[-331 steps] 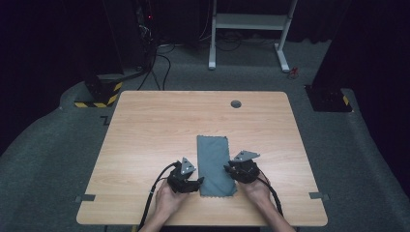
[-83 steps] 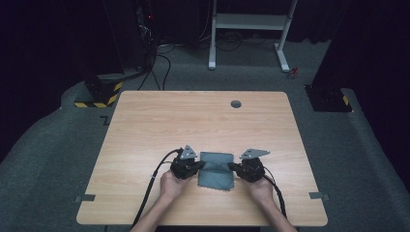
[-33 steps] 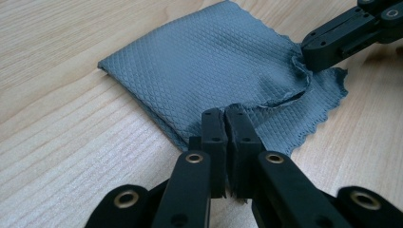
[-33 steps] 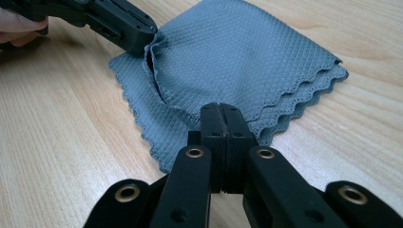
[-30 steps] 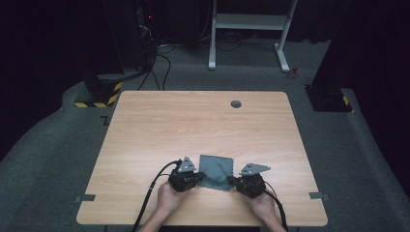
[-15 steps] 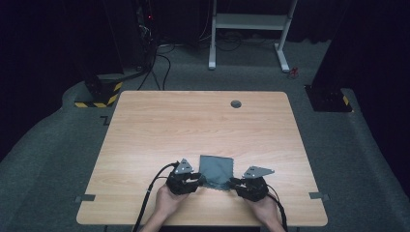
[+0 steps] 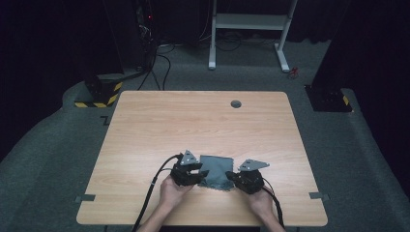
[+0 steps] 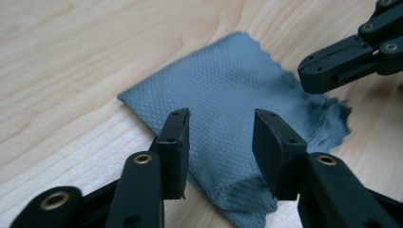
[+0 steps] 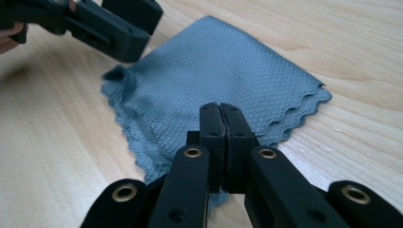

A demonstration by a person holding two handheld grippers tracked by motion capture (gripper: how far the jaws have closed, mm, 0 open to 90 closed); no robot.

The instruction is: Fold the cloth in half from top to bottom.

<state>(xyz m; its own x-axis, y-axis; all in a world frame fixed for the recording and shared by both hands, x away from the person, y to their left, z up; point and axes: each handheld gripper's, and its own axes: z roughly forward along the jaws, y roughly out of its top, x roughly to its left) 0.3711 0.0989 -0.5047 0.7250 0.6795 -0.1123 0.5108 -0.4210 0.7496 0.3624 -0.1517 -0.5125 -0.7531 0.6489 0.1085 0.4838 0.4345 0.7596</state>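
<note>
A grey-blue textured cloth (image 7: 217, 166) lies folded on the wooden table (image 7: 193, 121), near the front edge. My left gripper (image 7: 202, 174) is at the cloth's near left corner. Its jaws (image 8: 221, 137) stand open over the cloth (image 8: 223, 80), have just been opening, and pinch nothing. My right gripper (image 7: 230, 177) is at the near right corner. Its jaws (image 9: 221, 111) have just closed and are pressed together over the cloth's (image 9: 214, 66) scalloped edge; no fabric shows between the pads. The corner under the other gripper (image 8: 332, 71) is rumpled.
A round grommet hole (image 7: 236, 103) sits near the table's far edge. Cables trail from both grippers off the front edge. Tape tabs (image 7: 84, 198) mark the front corners. A white desk frame (image 7: 251, 29) stands on the floor behind.
The cloth, long and flat in the oldest frame, now lies folded to about half that length. Over the last second both hands have stayed at its near corners.
</note>
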